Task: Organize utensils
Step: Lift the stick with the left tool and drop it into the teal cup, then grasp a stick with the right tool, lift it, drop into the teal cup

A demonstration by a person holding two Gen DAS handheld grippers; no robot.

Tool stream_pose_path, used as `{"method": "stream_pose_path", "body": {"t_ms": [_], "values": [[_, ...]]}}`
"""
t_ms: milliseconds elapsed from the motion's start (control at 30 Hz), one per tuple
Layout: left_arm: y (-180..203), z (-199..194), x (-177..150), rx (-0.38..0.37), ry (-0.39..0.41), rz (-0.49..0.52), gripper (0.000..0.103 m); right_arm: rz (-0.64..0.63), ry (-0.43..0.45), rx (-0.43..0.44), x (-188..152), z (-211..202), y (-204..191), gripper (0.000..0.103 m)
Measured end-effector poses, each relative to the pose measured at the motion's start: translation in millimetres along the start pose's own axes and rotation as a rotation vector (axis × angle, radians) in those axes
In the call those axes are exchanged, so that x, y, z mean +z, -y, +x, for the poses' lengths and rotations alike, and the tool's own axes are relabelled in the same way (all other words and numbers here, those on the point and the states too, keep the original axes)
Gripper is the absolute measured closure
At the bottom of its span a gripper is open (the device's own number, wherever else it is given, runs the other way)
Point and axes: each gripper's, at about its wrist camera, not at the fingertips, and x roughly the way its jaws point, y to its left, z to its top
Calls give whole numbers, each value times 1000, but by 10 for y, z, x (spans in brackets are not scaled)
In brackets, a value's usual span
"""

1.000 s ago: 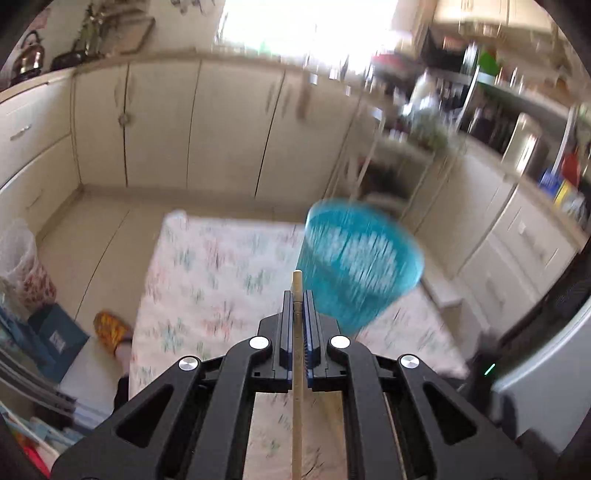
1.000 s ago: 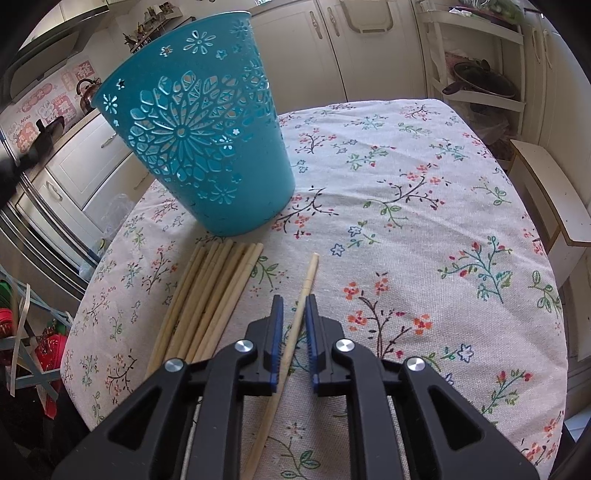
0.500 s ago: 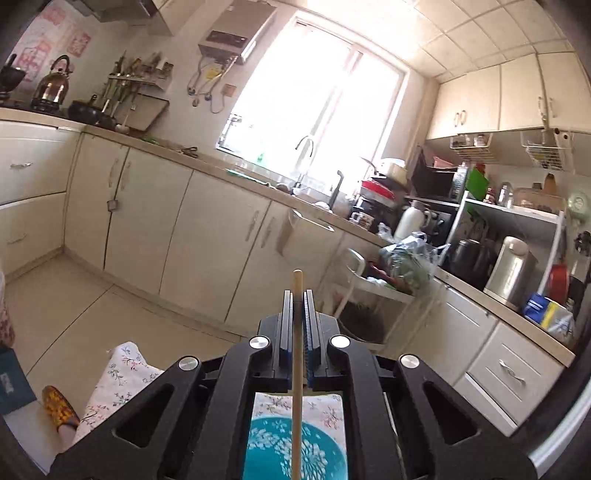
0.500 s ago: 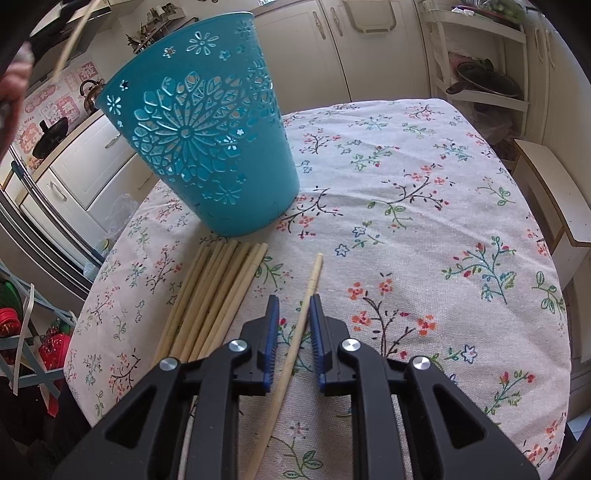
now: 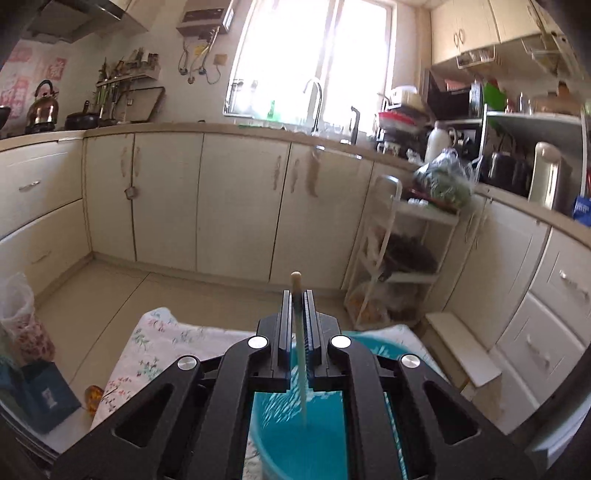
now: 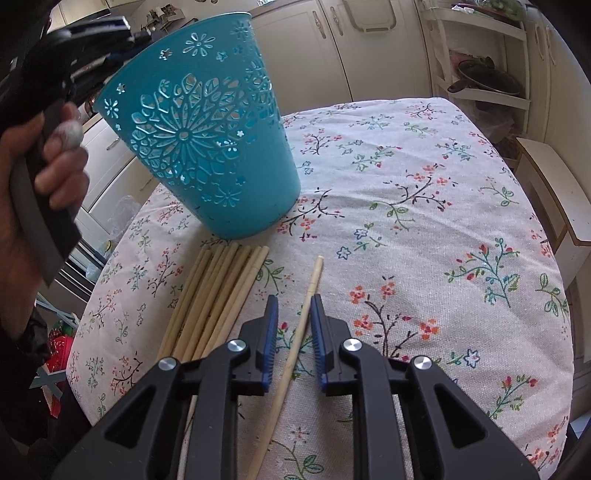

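A teal cut-out plastic bucket (image 6: pixel 207 147) stands on the floral tablecloth (image 6: pixel 424 206). My left gripper (image 5: pixel 296 295) is above the bucket's mouth (image 5: pixel 295 435), shut on a wooden chopstick (image 5: pixel 299 343) whose lower end hangs inside the bucket. The left gripper also shows in the right wrist view (image 6: pixel 107 31), held by a hand over the bucket rim. My right gripper (image 6: pixel 293 310) is open, low over the table, with a single chopstick (image 6: pixel 295 339) lying between its jaws. A bundle of several chopsticks (image 6: pixel 214 299) lies just to its left, in front of the bucket.
The round table's edge curves at the left (image 6: pixel 96 280) and the right (image 6: pixel 569 332). A white bench (image 6: pixel 554 195) stands to the right of the table. A white shelf rack (image 5: pixel 399 258) and kitchen cabinets (image 5: pixel 207 199) stand beyond the table.
My left gripper has carried its chopstick up and over the bucket, and the chopstick's lower end now hangs inside it. My right gripper has opened slightly wider around the single chopstick on the table.
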Motion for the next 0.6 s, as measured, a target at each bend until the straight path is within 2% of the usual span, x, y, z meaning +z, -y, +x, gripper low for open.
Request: {"method": "stream_pose_path", "body": {"t_ms": [67,100,133,200,233,333,400,467,600], "values": [[-74,-88,-49,7,-19,5,89,-1,0,-1,-5,-1,4,85],[-134,-168,-69,21,-20,3,78,0,-1,0,-7,-3,4,85],[-214,-261,-66,36,-16,-4,60,1,-1,1,-7,-4,7,85],[-405,-482,-100,77,4,-35,41,2,-4,0,-5,-7,10,85],[-521,-593,-141,93,10,-56,37,2,-7,-2,-2,-8,7,85],[-883,-810,-334,130,-16,-127,27,-2,-18,-16,13,-9,-10,85],[-1098,-850,-526,148,-67,-169,24,-10,-26,-38,21,-5,-43,85],[-1302,-798,-778,166,-156,-214,24,-43,-43,-94,31,12,-137,85],[-1506,-678,-1173,167,-265,-293,24,-169,-62,-236,19,70,-332,91]]}}
